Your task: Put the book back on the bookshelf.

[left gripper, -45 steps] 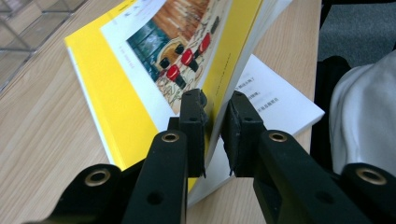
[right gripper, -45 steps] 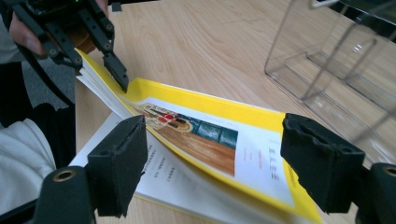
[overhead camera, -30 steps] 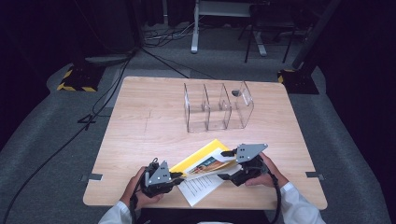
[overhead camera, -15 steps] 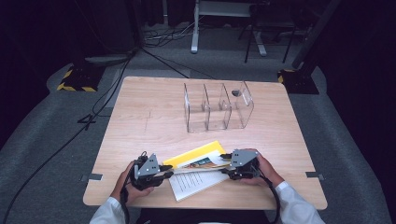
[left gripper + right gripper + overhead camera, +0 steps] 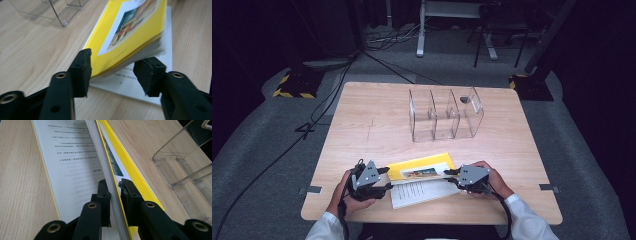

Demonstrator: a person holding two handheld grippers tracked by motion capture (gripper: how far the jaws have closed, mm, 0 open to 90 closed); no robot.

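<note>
The right gripper (image 5: 115, 185) is pinching the yellow-covered paperback booklet (image 5: 130, 30) to keep it raised, while the left gripper (image 5: 112, 72), jaws opening, is straddling its near corner unclamped.

Glossy yellow paper booklet (image 5: 421, 167), clear smooth plastic organizer (image 5: 444, 114), matt light wood-grain table (image 5: 362, 130).

Lines of small black print run across the white page (image 5: 72, 157) in the upper left of the right gripper view and below the yellow booklet (image 5: 125, 32) in the left gripper view; none is legible.
</note>
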